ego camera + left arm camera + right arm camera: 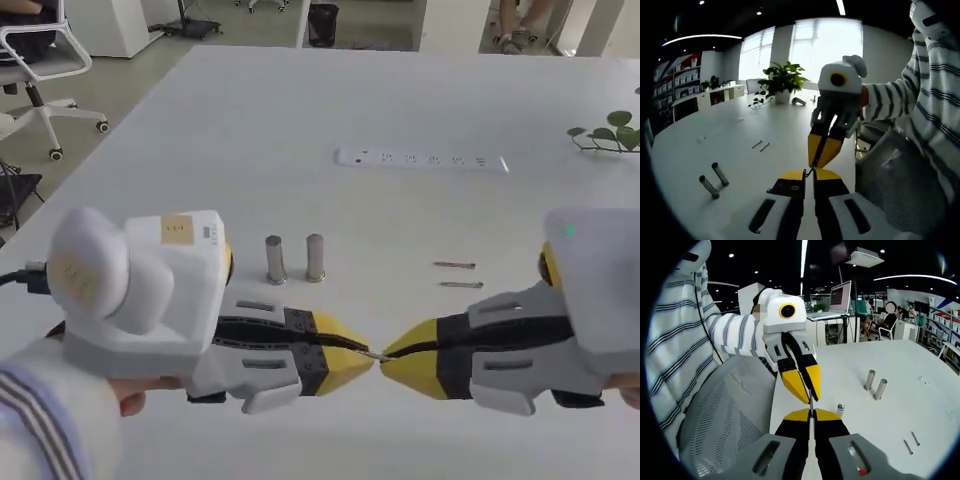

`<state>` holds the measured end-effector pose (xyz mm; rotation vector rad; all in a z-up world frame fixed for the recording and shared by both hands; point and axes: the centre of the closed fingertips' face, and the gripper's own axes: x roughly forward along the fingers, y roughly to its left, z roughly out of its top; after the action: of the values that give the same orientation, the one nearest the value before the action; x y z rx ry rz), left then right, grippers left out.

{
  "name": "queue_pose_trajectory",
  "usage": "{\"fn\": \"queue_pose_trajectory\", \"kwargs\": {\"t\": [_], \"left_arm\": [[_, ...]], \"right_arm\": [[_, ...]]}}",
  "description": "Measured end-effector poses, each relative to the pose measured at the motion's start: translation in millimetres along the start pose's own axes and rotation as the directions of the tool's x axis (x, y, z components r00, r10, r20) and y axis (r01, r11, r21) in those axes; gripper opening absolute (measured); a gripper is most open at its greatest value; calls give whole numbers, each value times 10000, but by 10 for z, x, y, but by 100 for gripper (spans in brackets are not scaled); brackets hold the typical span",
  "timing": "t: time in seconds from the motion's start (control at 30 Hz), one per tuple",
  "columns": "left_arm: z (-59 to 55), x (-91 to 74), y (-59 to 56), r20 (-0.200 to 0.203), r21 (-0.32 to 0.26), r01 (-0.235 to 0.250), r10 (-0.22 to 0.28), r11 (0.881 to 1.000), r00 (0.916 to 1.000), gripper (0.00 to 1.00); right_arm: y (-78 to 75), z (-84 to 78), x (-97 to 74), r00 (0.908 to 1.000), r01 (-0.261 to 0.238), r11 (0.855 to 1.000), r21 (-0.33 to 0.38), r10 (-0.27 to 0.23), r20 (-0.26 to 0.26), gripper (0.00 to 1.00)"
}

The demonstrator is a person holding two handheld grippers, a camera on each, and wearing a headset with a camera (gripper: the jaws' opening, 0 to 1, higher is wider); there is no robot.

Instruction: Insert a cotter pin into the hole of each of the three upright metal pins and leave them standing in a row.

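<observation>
Two pairs of tongs meet tip to tip low in the head view. The left tongs (364, 362) and the right tongs (386, 358) are both drawn closed. A thin cotter pin (376, 356) bridges the short gap between their yellow tips, and each pair pinches one end. Beyond the left tongs, two upright metal pins (275, 260) stand side by side on the white tabletop (300, 120), near each other but apart. Beyond the right tongs lie two loose cotter pins (454, 265), parallel and close together. A white power strip (420, 159) lies farther off than all of these. In the left gripper view the left tongs (810, 174) rise with jaws together and the right tongs (815, 164) come in nose to nose against them. The cotter pin (810, 169) is a fine sliver between the tips. The upright metal pins (720, 173) stand well off to the left of the tips, and the loose cotter pins (761, 145) lie farther ahead. In the right gripper view the right tongs (811, 413) are clamped on the cotter pin (811, 404), whose other end sits in the closed left tongs (812, 398). A third metal pin (840, 409) stands just right of the tips, its lower part hidden behind the right jaw. The upright metal pins (869, 380) stand farther ahead on the right. The loose cotter pins (910, 442) lie well off to the right of the tips.
</observation>
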<state>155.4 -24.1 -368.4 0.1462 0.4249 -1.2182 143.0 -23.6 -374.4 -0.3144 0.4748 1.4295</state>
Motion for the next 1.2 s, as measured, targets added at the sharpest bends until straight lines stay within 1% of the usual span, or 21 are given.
{"fn": "queue_pose_trajectory", "kwargs": {"t": [0.1, 0.13, 0.17, 0.23, 0.3, 0.37, 0.43, 0.53, 0.6, 0.63, 0.7, 0.73, 0.8, 0.87, 0.9, 0.93, 0.97, 1.0, 1.03, 1.1, 1.2], "left_arm": [[-47, 0, -4, -238, 152, 7, -3, 9999, 9997, 2], [-87, -1, 4, -425, 235, 0, 10, 9997, 9991, 0], [-112, -2, 15, -515, 311, -24, 40, 9995, 9987, 0], [-141, -6, 20, -590, 337, -12, 32, 9994, 9983, 0], [-166, -12, 30, -592, 473, -26, 54, 9989, 9982, 0], [-214, -15, 64, -727, 454, -144, 177, 9989, 9972, 3], [-262, -24, 123, -866, 554, -379, 426, 9977, 9953, 8], [-294, -43, 205, -848, 444, -680, 716, 9967, 9938, 12], [-303, -56, 279, -831, 399, -958, 989, 9946, 9916, 14], [-306, -65, 338, -819, 365, -1200, 1227, 9921, 9891, 15], [-321, -75, 402, -855, 383, -1361, 1389, 9900, 9866, 16], [-324, -79, 433, -856, 370, -1471, 1498, 9884, 9850, 16], [-325, -86, 478, -846, 331, -1544, 1567, 9875, 9840, 16], [-325, -86, 536, -828, 270, -1723, 1739, 9847, 9813, 17], [-334, -84, 550, -872, 234, -1726, 1740, 9847, 9809, 18], [-373, -79, 568, -1072, 96, -1732, 1732, 9848, 9790, 17], [-407, -78, 593, -1240, 113, -1814, 1813, 9834, 9756, 16], [-430, -74, 619, -1341, 196, -1884, 1893, 9819, 9727, 15], [-453, -68, 650, -1414, 146, -1972, 1973, 9803, 9701, 16], [-479, -58, 675, -1493, 81, -2003, 1992, 9797, 9685, 18], [-501, -31, 692, -1602, 98, -1946, 1936, 9808, 9679, 18]], "right_arm": [[9, -15, 22, 9999, -103, 9999, -52, 102, -101, 0], [13, -16, 27, 9998, -138, 9999, -89, 137, -125, 0], [16, -16, 34, 9997, -174, 9997, -155, 171, -164, 0], [11, -17, 40, 9996, -184, 9996, -234, 179, -231, 0], [-33, -26, 42, 9994, -76, 9995, -309, 66, -341, 0], [-97, -48, 43, 9986, 82, 9992, -403, -103, -519, 0], [-152, -78, 39, 9971, 193, 9985, -503, -230, -732, 0], [-209, -124, 39, 9942, 241, 9977, -640, -307, -1031, 0], [-243, -173, 46, 9912, 220, 9977, -648, -302, -1286, 0], [-274, -210, 54, 9886, 268, 9972, -699, -368, -1461, 0], [-324, -274, 76, 9842, 337, 9972, -661, -447, -1713, 0], [-339, -293, 89, 9834, 343, 9974, -641, -451, -1759, 0], [-364, -327, 112, 9820, 320, 9975, -624, -430, -1839, 0], [-403, -378, 132, 9788, 295, 9972, -693, -429, -2003, 0], [-441, -413, 139, 9757, 348, 9969, -702, -491, -2137, 0], [-466, -435, 143, 9736, 369, 9967, -717, -521, -2221, 0], [-502, -461, 150, 9713, 424, 9966, -706, -577, -2307, 0], [-522, -478, 155, 9693, 454, 9968, -664, -600, -2384, 0], [-542, -499, 163, 9666, 458, 9965, -699, -618, -2486, 0], [-564, -522, 174, 9632, 463, 9961, -753, -645, -2610, 0], [-585, -555, 207, 9584, 406, 9964, -744, -599, -2792, 0]]}}
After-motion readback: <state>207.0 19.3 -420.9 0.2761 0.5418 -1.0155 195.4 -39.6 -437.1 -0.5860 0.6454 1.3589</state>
